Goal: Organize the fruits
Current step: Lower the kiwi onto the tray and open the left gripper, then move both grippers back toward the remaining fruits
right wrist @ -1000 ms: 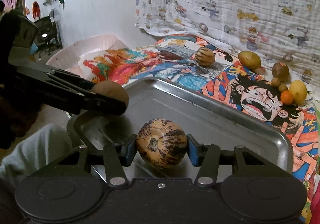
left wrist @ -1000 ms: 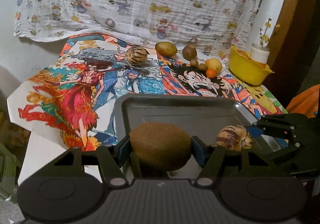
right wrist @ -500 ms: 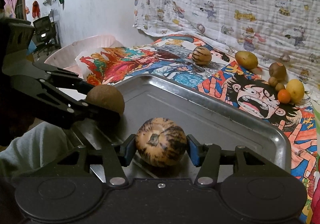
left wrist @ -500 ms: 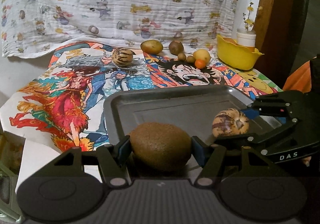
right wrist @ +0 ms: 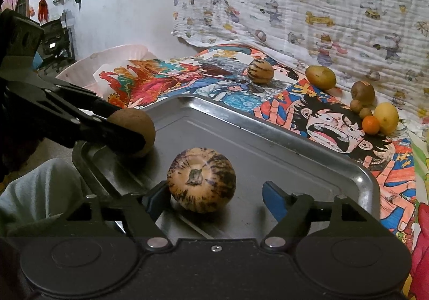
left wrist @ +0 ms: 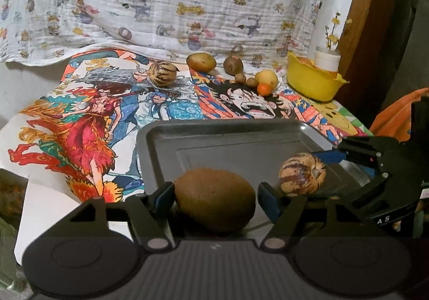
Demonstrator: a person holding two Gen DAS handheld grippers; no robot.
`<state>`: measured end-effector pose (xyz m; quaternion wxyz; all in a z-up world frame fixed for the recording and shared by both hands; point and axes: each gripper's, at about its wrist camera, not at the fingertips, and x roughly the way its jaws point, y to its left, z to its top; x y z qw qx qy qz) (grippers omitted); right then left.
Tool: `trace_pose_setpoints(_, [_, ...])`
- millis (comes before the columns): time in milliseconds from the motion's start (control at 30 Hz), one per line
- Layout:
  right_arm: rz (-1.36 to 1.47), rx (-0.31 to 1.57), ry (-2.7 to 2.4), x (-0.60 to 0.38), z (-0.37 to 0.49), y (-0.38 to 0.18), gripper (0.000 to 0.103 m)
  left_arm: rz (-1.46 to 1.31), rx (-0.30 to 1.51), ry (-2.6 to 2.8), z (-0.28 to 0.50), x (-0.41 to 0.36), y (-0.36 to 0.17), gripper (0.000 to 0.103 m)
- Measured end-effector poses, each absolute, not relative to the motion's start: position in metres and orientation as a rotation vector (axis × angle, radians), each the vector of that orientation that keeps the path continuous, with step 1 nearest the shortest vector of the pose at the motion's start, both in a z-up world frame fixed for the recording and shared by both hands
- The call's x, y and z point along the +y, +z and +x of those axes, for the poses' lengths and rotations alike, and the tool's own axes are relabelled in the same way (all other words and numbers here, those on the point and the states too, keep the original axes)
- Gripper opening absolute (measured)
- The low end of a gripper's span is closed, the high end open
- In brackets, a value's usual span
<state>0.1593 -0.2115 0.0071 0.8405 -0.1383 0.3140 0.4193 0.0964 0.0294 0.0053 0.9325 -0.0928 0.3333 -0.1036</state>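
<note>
My left gripper (left wrist: 214,197) is shut on a brown kiwi (left wrist: 214,199) at the near edge of the metal tray (left wrist: 228,131). My right gripper (right wrist: 214,199) is open; a striped melon (right wrist: 201,179) rests on the tray (right wrist: 308,136) between its fingers, touching the left one and apart from the right. The melon also shows in the left wrist view (left wrist: 301,173), and the kiwi in the right wrist view (right wrist: 134,130). More fruit lies at the back of the cloth: a second striped melon (left wrist: 162,73), a potato-like fruit (left wrist: 201,61), a kiwi (left wrist: 233,64), a lemon (left wrist: 266,78), a small orange (left wrist: 264,89).
A yellow bowl (left wrist: 313,83) with a white jar stands at the back right. A printed cartoon cloth (left wrist: 88,112) covers the table. A patterned sheet (left wrist: 174,0) hangs behind. A pink basin (right wrist: 112,55) sits beyond the table's left end.
My right gripper has opened and let go of the striped melon, which now sits on the tray. My left gripper still holds the kiwi low over the tray's near edge.
</note>
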Motion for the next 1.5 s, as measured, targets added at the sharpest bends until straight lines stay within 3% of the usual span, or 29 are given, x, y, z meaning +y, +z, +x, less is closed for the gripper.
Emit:
trace_pose_setpoints(333, [-0.215, 0.664, 0.885, -0.225, 0.16, 0.013, 0.098, -0.191, 0.637, -0.166, 0.088, 0.031, 0.022, 0.102])
trace_pose_setpoints(467, [-0.195, 0.657, 0.855, -0.233, 0.156, 0.018, 0.102, -0.195, 0.654, -0.144, 0.087, 0.032, 0.024, 0.102])
trace_pose_setpoints(1000, [-0.176, 0.701, 0.708, -0.259, 0.144, 0.037, 0.102, -0.078, 0.725, -0.079, 0.064, 0.036, 0.039, 0.102])
trace_pose_setpoints(1500, [-0.164, 0.6, 0.609, -0.273, 0.206, 0.083, 0.102, -0.245, 0.792, -0.038, 0.125, 0.065, 0.072, 0.102])
